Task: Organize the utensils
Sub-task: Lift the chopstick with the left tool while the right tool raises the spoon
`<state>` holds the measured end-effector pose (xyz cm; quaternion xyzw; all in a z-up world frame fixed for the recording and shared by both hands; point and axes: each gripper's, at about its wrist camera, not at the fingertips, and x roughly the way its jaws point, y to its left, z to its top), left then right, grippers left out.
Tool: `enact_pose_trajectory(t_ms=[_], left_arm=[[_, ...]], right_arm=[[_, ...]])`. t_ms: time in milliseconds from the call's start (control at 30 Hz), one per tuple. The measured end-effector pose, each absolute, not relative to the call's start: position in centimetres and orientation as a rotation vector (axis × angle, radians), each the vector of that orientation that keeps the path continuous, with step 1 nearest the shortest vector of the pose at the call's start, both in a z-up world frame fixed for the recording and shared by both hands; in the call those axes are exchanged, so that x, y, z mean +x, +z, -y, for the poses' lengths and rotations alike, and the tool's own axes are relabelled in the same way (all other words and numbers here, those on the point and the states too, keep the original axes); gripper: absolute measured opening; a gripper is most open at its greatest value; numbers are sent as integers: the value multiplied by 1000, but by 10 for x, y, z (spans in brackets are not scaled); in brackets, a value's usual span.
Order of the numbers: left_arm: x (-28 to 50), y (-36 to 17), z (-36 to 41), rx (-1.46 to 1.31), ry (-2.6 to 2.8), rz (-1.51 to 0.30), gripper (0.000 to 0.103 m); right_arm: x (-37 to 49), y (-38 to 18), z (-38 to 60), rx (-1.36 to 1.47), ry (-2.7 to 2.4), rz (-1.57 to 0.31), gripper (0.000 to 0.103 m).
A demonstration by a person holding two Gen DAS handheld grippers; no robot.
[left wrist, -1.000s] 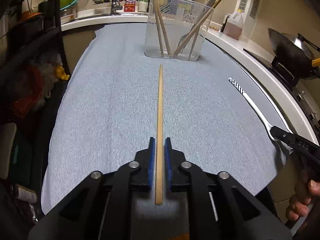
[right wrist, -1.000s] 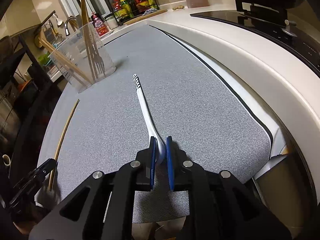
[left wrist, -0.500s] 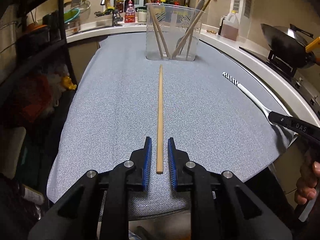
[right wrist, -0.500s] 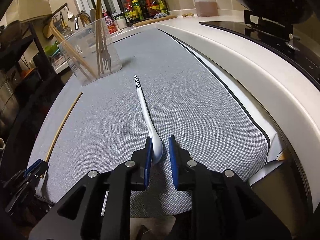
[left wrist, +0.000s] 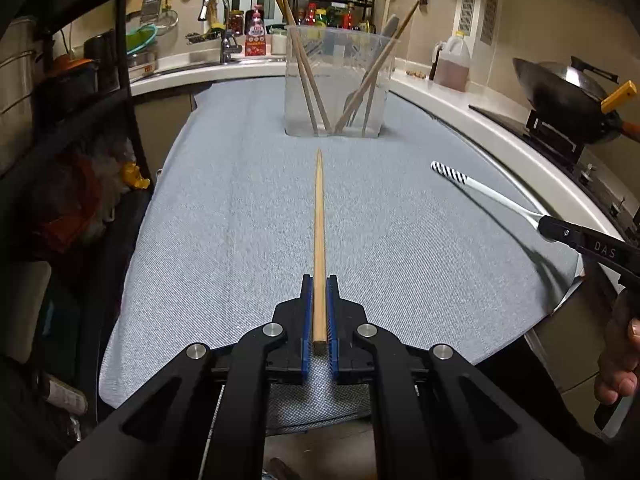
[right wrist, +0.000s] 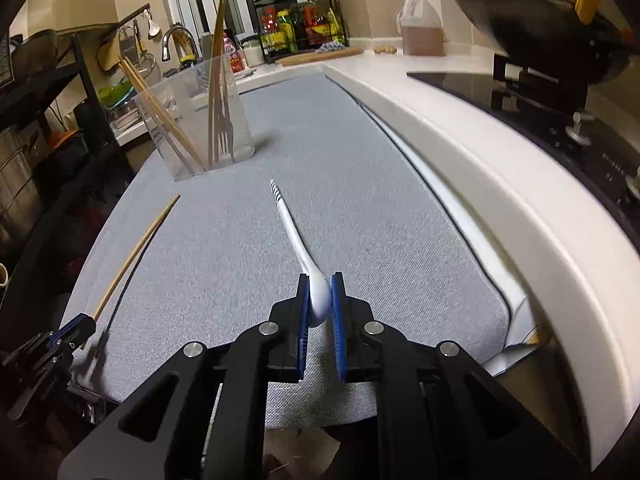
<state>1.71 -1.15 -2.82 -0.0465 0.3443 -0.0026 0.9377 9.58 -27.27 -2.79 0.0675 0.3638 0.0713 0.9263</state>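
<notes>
Wooden chopstick (left wrist: 319,216) pinched in left tool (left wrist: 319,280), angled down; right tool (right wrist: 320,276) clamping spoon (right wrist: 298,240)

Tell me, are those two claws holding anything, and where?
Yes. The left gripper clamps a wooden chopstick near its blunt end; the right gripper clamps a white spoon by its bowl.

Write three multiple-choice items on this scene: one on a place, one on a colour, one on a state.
1. Where does the clear container stand?
A. on the grey mat
B. on the stove
C. in the sink
2. What colour is the spoon's bowl?
A. red
B. white
C. black
3. What do the left tongs do?
A. hang open
B. clamp a fork
C. clamp a wooden chopstick

Key: 1 A, its base rests on the grey mat. 2 B, the spoon shows white between the right tongs. 3 C, the pads press the chopstick.
</notes>
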Motion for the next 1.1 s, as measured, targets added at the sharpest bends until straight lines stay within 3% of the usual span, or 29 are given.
enact_pose_trajectory(t_ms=[333,1100], left_arm=[[11,12,3,-107,-5,-580,6],[39,96,-15,-89,-10,-414,6]], right_arm=[[97,18,289,64,124,-614,11],[118,69,272,-23,213,-559,12]])
